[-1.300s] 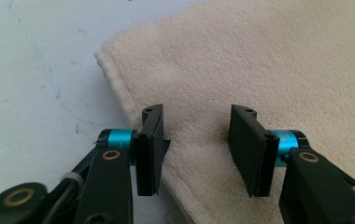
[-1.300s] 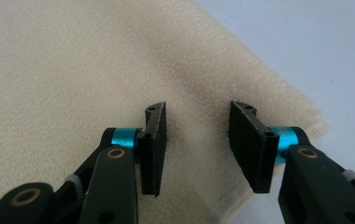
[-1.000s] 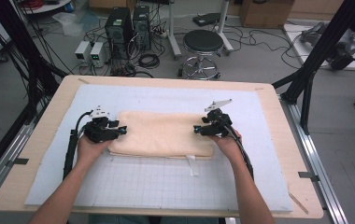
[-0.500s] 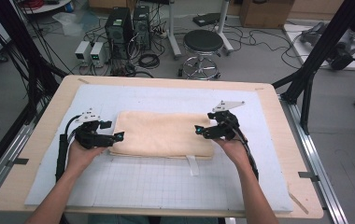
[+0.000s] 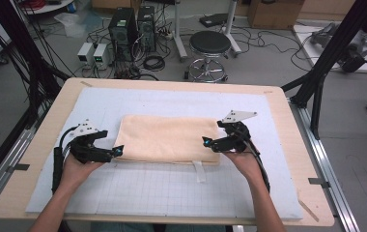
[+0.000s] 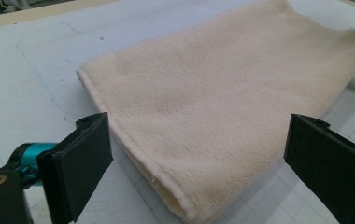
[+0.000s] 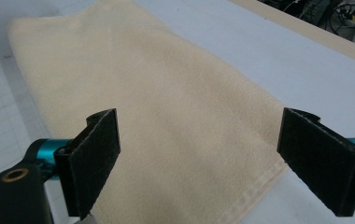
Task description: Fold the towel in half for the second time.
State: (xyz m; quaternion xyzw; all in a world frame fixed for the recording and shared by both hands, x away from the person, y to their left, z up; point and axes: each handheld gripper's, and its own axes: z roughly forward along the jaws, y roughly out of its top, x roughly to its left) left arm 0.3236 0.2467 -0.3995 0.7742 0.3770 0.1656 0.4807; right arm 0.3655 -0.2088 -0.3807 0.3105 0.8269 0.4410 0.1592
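Note:
A cream towel (image 5: 169,137) lies folded flat in the middle of the white grid mat (image 5: 172,188). My left gripper (image 5: 118,151) hovers at the towel's left end, and its jaws have just been opening. In the left gripper view they stand wide apart (image 6: 199,168) over the towel's folded corner (image 6: 222,107), without touching it. At the towel's right end is my right gripper (image 5: 205,141), whose jaws have also just been opening. The right gripper view shows them spread (image 7: 199,158) above the hemmed edge of the towel (image 7: 133,79), with nothing pressed between the pads.
The mat covers most of a wooden table (image 5: 288,121). A white tag (image 5: 198,170) sticks out from the towel's near edge. Beyond the table's far edge, a stool (image 5: 210,46) and computer cases (image 5: 133,26) stand on the floor among cables.
Both hands have drawn outward from the towel's ends and risen slightly. Both pairs of jaws have opened and let go of the towel, which lies flat.

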